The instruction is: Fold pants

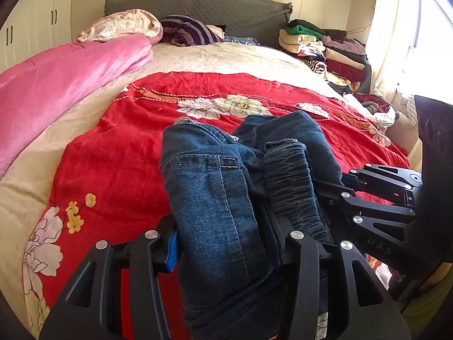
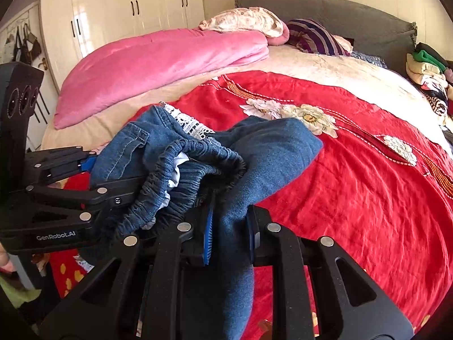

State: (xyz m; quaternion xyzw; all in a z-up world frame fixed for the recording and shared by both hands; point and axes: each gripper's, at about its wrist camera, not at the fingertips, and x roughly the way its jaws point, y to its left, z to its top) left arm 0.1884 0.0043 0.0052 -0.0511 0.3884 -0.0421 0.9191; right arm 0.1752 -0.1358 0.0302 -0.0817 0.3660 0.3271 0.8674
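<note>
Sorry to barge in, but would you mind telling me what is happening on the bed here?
A person is folding blue jeans over a red bedspread, a handheld claw in each hand. The left claw is clamped on a bunched thickness of denim, and the right claw pinches another fold close beside it. The jeans are still crumpled, with the elastic waistband bunched between the claws.

Pants (image 1: 215, 187) on the bedspread (image 1: 113, 147) — quilt (image 1: 56, 85) left, clothes pile (image 1: 320, 48) right, pillows (image 1: 187, 29) behind.

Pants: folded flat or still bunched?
Bunched. The pants hang crumpled between the left gripper and right gripper, waistband gathered, not flat on the bedspread.
</note>
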